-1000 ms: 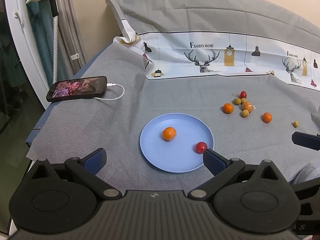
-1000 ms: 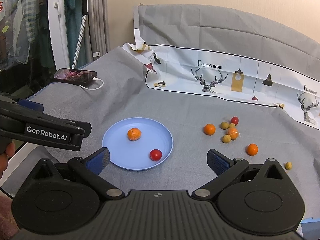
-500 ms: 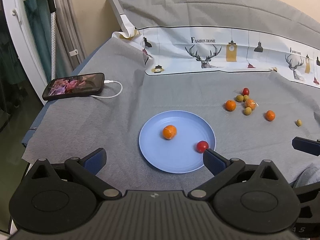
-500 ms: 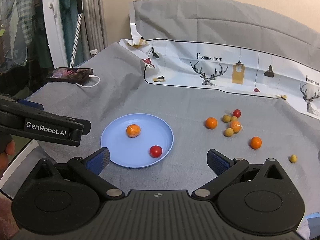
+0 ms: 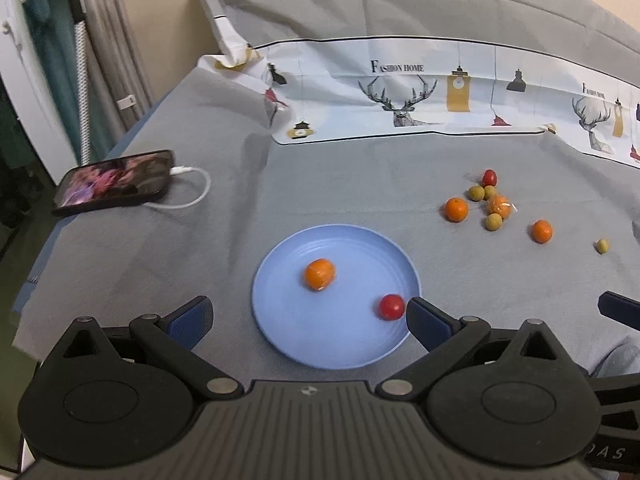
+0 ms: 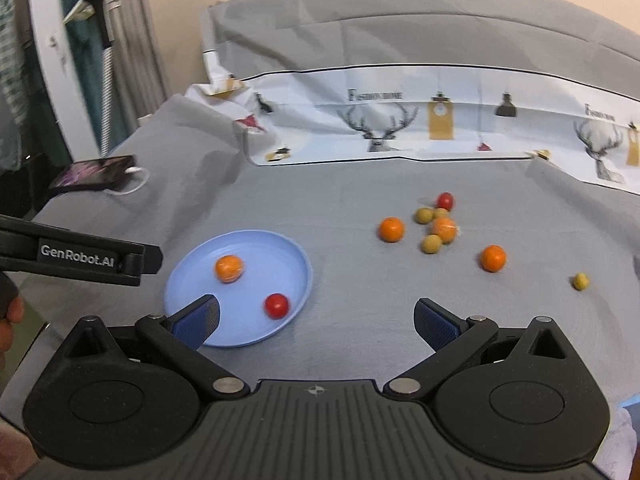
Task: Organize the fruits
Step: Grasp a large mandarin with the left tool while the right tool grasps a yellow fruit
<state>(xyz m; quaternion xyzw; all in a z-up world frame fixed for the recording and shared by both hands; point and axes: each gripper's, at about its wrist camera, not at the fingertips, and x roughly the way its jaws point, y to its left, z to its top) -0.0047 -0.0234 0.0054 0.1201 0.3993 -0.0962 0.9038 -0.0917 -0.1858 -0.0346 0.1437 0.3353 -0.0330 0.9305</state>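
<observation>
A blue plate (image 5: 288,344) (image 6: 188,276) lies on the grey cloth and holds one orange (image 5: 319,274) (image 6: 229,268) and one red tomato (image 5: 391,307) (image 6: 276,305). To its right lies a loose group of fruit: oranges (image 5: 456,209) (image 6: 391,229), small green-yellow fruits (image 5: 493,222) (image 6: 431,244), a wrapped orange (image 6: 444,229) and a red tomato (image 5: 489,178) (image 6: 445,201). My left gripper (image 5: 308,320) is open and empty just in front of the plate. My right gripper (image 6: 316,320) is open and empty, nearer than the loose fruit.
A phone (image 5: 114,182) (image 6: 94,172) with a white cable lies at the table's left edge. A printed cloth (image 5: 440,100) lines the back. A lone small fruit (image 5: 602,245) (image 6: 580,281) and an orange (image 5: 541,231) (image 6: 493,258) lie far right.
Both grippers have moved forward and lower toward the table; the right view has swung rightward toward the loose fruit. Both stay open. No fruit has moved.
</observation>
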